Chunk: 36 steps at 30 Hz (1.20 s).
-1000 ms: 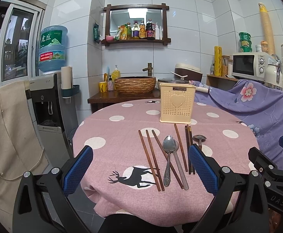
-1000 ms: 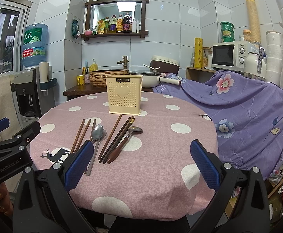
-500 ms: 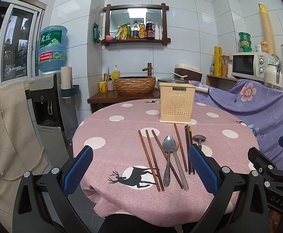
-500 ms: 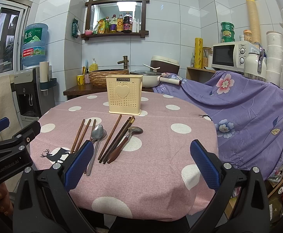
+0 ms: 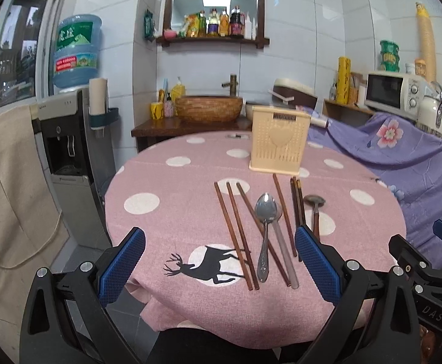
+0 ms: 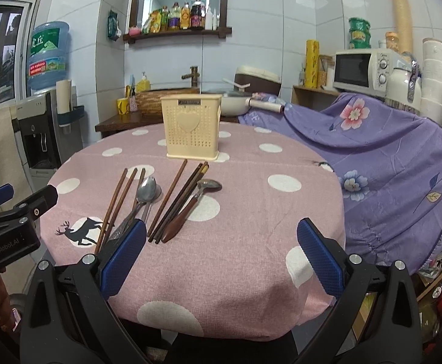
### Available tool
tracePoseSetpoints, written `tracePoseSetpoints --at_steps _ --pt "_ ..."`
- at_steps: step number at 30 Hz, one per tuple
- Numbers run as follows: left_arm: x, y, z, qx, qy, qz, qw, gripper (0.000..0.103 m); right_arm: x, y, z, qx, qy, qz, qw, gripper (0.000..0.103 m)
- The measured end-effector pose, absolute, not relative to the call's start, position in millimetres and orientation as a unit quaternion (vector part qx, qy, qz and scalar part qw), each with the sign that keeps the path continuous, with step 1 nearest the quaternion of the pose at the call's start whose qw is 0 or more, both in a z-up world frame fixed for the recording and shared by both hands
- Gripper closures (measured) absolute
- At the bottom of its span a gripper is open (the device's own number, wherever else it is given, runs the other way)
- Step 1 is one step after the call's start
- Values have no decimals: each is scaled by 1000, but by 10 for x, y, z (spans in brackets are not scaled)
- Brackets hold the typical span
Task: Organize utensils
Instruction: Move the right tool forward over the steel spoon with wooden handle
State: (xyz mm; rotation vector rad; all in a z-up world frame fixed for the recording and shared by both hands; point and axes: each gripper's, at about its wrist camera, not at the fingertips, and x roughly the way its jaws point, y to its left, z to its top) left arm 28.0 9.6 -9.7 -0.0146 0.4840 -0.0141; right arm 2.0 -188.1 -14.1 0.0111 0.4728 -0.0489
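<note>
A cream perforated utensil holder (image 5: 278, 142) (image 6: 192, 130) stands upright at the far side of the round pink dotted table (image 5: 166, 200) (image 6: 251, 212). In front of it lie several brown chopsticks (image 5: 236, 233) (image 6: 172, 197), two metal spoons (image 5: 264, 212) (image 6: 146, 191) side by side, and a wooden-handled spoon (image 5: 314, 204) (image 6: 190, 209). My left gripper (image 5: 220, 265) hovers open at the near table edge, just short of the utensils. My right gripper (image 6: 221, 256) is open too, to the right of the utensil ends, with nothing between its fingers.
A purple floral cloth (image 6: 387, 151) covers furniture to the right, with a microwave (image 6: 363, 69) behind. A water dispenser (image 5: 69, 139) stands left of the table. A wooden counter with a woven basin (image 5: 208, 109) is behind the holder.
</note>
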Motion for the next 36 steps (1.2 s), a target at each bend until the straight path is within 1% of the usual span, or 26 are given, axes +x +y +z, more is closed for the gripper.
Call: tracePoseSetpoints --at_steps 2,6,10,15,20,23,25,27,28,29,34,36 --pt "423 105 -172 8 274 -6 962 6 134 -1873 -177 -2 258 -12 966 5" --pt "655 169 -309 28 316 -4 948 6 443 -1830 -302 -12 321 16 947 5" --pt "920 278 -347 6 342 -12 939 10 769 -1874 -352 18 350 24 936 6" --pt "1275 354 -338 -15 362 -14 932 12 1265 -1977 -343 55 384 16 922 13" --pt "1678 333 -387 0 395 -11 919 13 1793 -2019 -452 75 432 5 899 22" --pt "1871 350 -423 -1 413 -10 911 13 2022 -2003 -504 86 451 7 888 26" --pt "1977 358 -440 -5 424 -16 905 18 2143 -1979 -521 84 462 -1 883 29" --pt "2076 374 -454 -12 435 -19 900 22 2262 -1963 -543 79 472 -7 878 34" --pt "2113 373 -463 -15 439 -22 898 27 2310 -1952 -563 79 479 -11 874 39" --pt "2152 373 -474 -19 444 -27 895 29 2350 -1949 -582 80 484 -13 871 42" --pt "2264 299 -532 -11 462 -37 886 43 2463 -1902 -663 75 501 -18 862 52" --pt "2301 286 -555 -10 468 -37 883 48 2493 -1896 -688 80 507 -17 858 55"
